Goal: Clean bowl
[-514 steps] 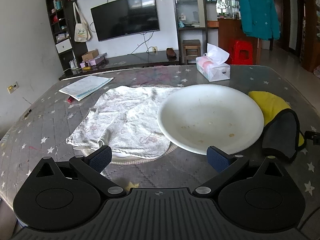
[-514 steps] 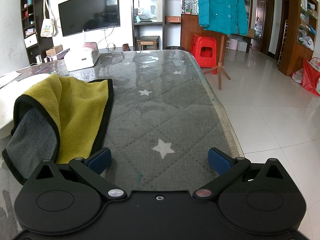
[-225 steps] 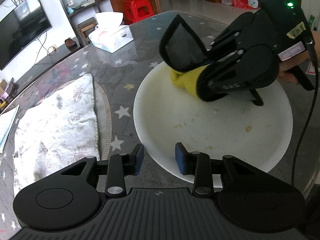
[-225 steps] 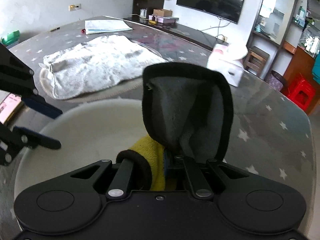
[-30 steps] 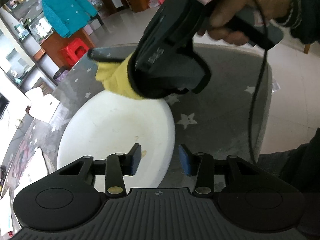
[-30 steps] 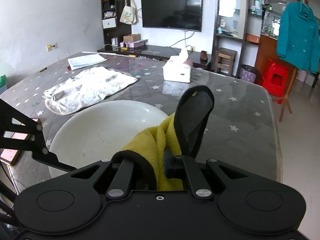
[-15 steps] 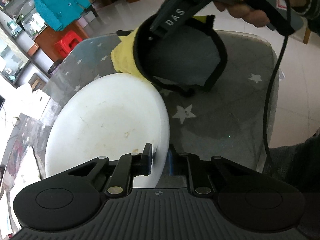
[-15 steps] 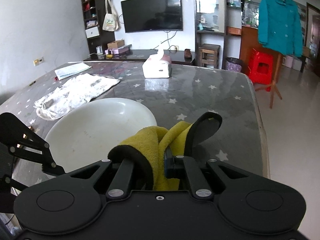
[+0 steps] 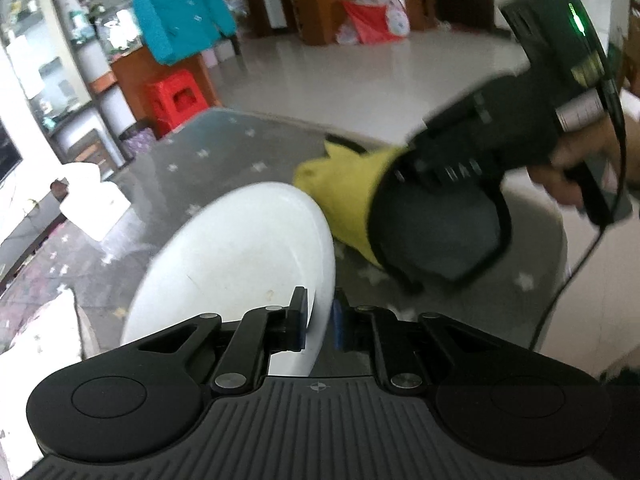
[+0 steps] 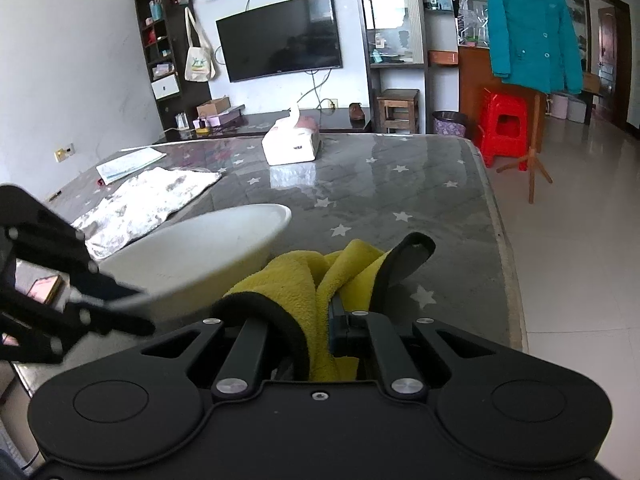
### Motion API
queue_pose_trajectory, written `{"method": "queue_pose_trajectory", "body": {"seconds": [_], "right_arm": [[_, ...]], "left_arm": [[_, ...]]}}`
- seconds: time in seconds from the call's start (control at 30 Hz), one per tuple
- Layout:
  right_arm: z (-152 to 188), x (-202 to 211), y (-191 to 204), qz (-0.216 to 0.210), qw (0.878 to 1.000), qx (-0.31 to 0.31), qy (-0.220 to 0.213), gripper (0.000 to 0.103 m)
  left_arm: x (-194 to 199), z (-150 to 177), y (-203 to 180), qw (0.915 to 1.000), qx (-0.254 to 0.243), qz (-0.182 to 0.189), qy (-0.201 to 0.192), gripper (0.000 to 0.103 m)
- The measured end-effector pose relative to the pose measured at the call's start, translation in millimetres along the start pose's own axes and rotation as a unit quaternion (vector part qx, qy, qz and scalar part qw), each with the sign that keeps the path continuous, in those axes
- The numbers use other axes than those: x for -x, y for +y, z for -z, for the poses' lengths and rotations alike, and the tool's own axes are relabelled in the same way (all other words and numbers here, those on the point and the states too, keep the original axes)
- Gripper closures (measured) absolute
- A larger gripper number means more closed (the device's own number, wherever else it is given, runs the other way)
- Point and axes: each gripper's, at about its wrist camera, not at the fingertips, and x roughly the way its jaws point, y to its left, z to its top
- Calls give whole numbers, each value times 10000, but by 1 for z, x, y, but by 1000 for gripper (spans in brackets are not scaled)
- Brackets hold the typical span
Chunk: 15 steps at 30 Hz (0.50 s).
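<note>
The left hand-held gripper (image 9: 320, 320) is clenched on the near rim of the bowl (image 9: 240, 256), which tilts up off the bench (image 10: 400, 184), hollow facing left; the right hand-held gripper (image 10: 316, 320), beside its far rim, clamps a cloth (image 10: 304, 280)

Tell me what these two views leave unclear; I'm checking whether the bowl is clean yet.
- Near rim of the white shallow bowl, left wrist view: hidden by the left gripper shut on it.
- Bowl's inside, right wrist view: tilted away, only its underside shows.
- Small brownish speck, left wrist view: too small and blurred to identify.
- Yellow and grey cloth in the right gripper: its pinched part is hidden between the fingers.
</note>
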Motion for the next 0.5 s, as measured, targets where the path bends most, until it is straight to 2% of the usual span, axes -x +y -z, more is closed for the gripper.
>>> {"method": "queue_pose_trajectory", "body": {"seconds": [0.17, 0.3, 0.43, 0.5], "right_arm": [[-1, 0, 1, -111, 9998, -108, -115, 94], [-3, 0, 3, -177, 9995, -149, -198, 94], [-7, -1, 6, -259, 9991, -151, -298, 94], [-10, -1, 7, -287, 9989, -167, -343, 94]], "left_arm": [[21, -13, 19, 9986, 282, -330, -293, 92], [37, -19, 38, 9964, 643, -364, -423, 92], [52, -10, 52, 9910, 1229, -84, -517, 93], [59, -10, 54, 9887, 1357, -54, -635, 94]]}}
